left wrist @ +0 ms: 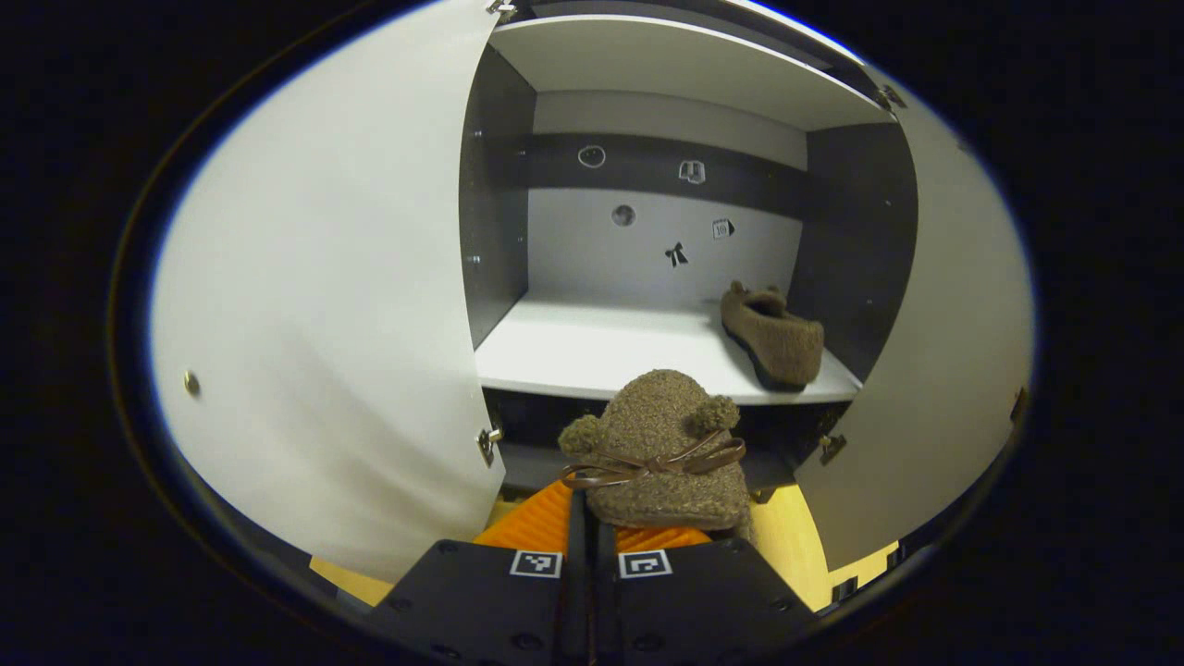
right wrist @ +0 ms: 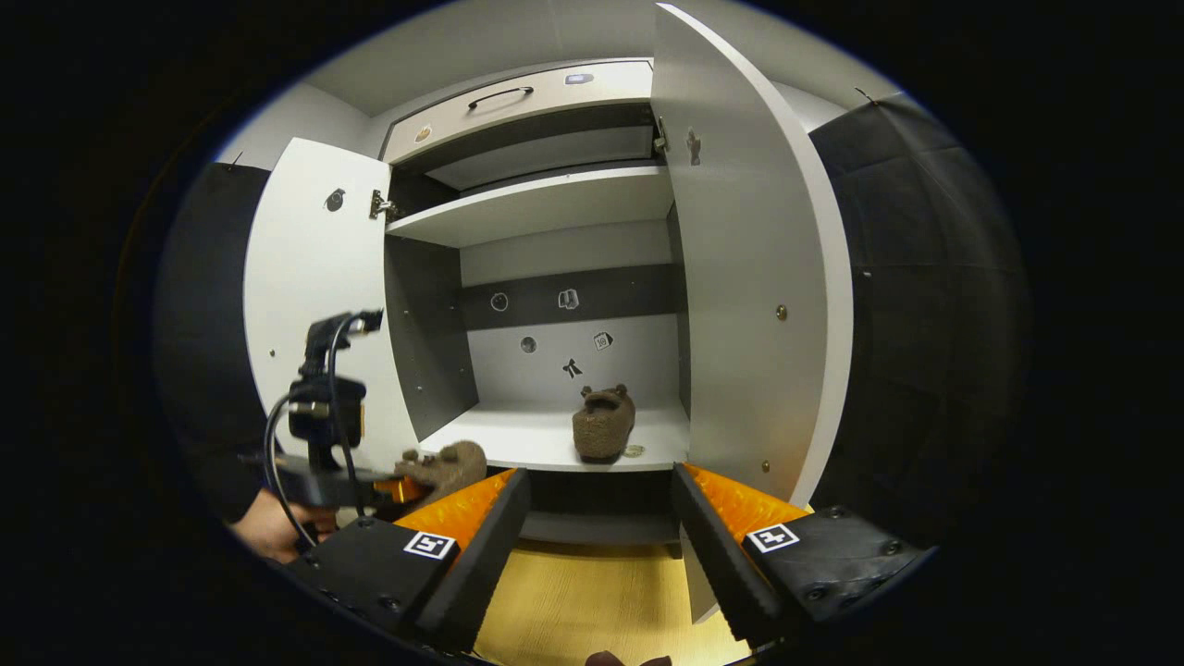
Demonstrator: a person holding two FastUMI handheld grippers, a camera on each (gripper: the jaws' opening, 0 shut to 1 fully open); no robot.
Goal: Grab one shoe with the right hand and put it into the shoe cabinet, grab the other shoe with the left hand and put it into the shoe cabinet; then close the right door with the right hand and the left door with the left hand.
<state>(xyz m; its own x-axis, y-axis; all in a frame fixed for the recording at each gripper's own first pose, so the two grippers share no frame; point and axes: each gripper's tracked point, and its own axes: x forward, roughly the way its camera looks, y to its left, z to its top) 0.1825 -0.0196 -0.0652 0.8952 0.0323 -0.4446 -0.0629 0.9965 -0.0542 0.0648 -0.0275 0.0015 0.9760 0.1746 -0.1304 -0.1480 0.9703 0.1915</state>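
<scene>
The left tongs (left wrist: 592,523) are gripping a fuzzy brown shoe (left wrist: 661,453) with both fingers pressed against it, and it is sitting just in front of the open shoe cabinet (left wrist: 675,65), below the front lip of the lower shelf (left wrist: 592,356). A thin brown ribbon bow (left wrist: 647,462) is lying across the top of the shoe, and two small pompoms are sticking out at its sides. In the right gripper view the same tongs are showing at the lower left, with a hand (right wrist: 268,527) holding them and a black cable looping off the unit.

The other shoe (left wrist: 772,335) is already resting on that shelf, toward the right side and near the right inner wall, heel toward the back panel. Small stickers are dotting the back panel.

The right tongs (right wrist: 601,536) are hanging open with nothing between the fingers, pointing at the cabinet from a little farther back. Both doors are standing wide open: the left door (left wrist: 324,305) is swinging out to the left, the right door (right wrist: 749,277) to the right. A yellowish wooden floor (right wrist: 592,601) is showing below the cabinet.
</scene>
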